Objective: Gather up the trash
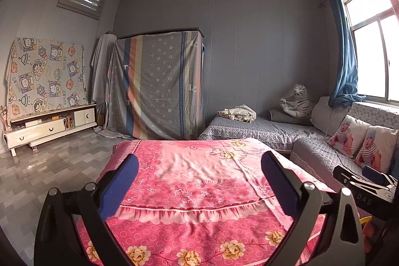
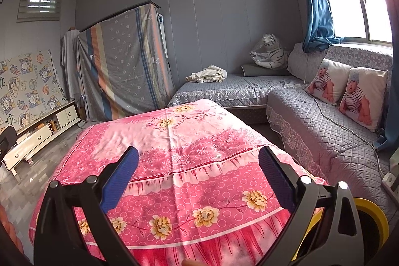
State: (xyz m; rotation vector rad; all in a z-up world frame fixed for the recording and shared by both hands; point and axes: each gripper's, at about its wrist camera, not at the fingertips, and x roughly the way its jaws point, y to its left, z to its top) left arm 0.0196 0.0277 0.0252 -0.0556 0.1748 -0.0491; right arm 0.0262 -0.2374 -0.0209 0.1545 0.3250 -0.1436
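My left gripper (image 1: 199,157) is open, its blue pads wide apart over a pink floral cloth (image 1: 199,171) that covers a low table, with nothing between them. My right gripper (image 2: 199,151) is open too, above the same cloth (image 2: 174,141), and holds nothing. In the left wrist view a blue-padded finger (image 1: 374,173) of the right gripper shows at the right edge. A yellow-rimmed round bin (image 2: 374,213) sits low at the right, just beside the right gripper's frame. I see no loose trash on the cloth in either view.
A grey quilted corner sofa (image 2: 324,129) runs along the right, with two printed cushions (image 2: 349,89), a plush tiger (image 2: 271,51) and crumpled cloth (image 2: 207,74). A sheet-draped wardrobe (image 1: 159,84) and a white TV cabinet (image 1: 49,126) stand left on the grey tiled floor (image 1: 49,166).
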